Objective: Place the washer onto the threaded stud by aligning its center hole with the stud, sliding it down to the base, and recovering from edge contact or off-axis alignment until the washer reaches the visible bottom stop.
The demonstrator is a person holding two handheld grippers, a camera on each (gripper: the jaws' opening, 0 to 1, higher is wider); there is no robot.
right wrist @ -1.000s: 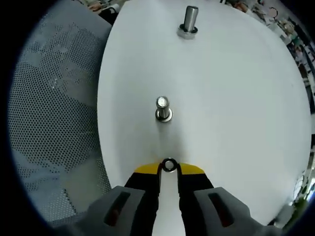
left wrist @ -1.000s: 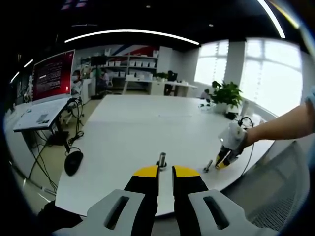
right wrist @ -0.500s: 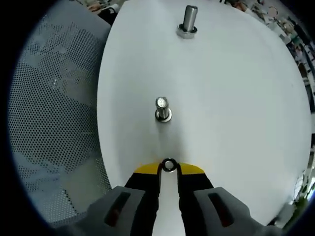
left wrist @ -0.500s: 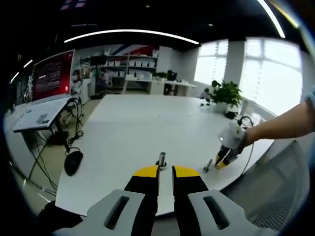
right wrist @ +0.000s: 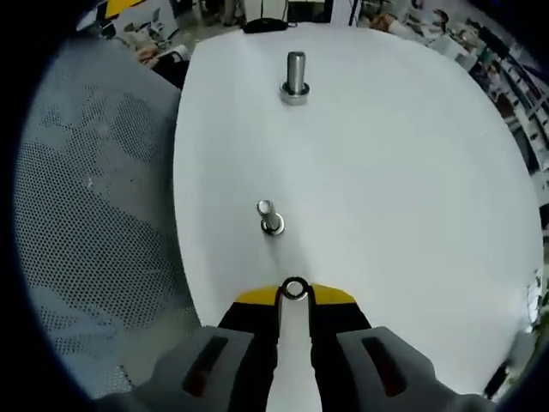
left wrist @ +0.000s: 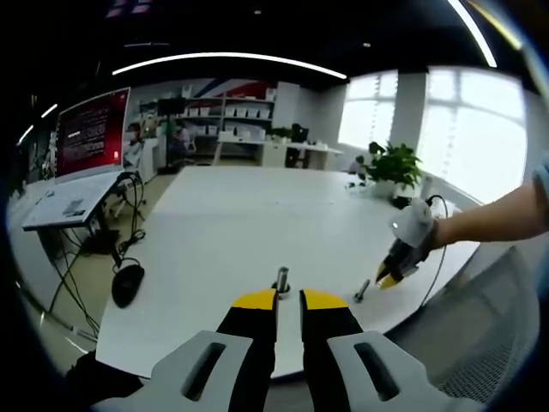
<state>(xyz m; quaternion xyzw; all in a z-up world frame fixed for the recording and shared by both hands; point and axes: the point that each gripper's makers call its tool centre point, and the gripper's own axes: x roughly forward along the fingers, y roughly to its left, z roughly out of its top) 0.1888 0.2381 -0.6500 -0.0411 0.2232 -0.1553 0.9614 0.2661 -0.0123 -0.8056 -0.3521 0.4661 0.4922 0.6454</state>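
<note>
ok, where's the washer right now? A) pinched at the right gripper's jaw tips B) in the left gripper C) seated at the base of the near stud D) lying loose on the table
A: the washer sits between the right gripper jaw tips, short of the near stud.

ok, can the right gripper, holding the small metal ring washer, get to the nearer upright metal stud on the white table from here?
Probably yes. The right gripper pinches the small metal ring washer at its tips, and only bare white table lies between it and the nearer upright metal stud.
</note>
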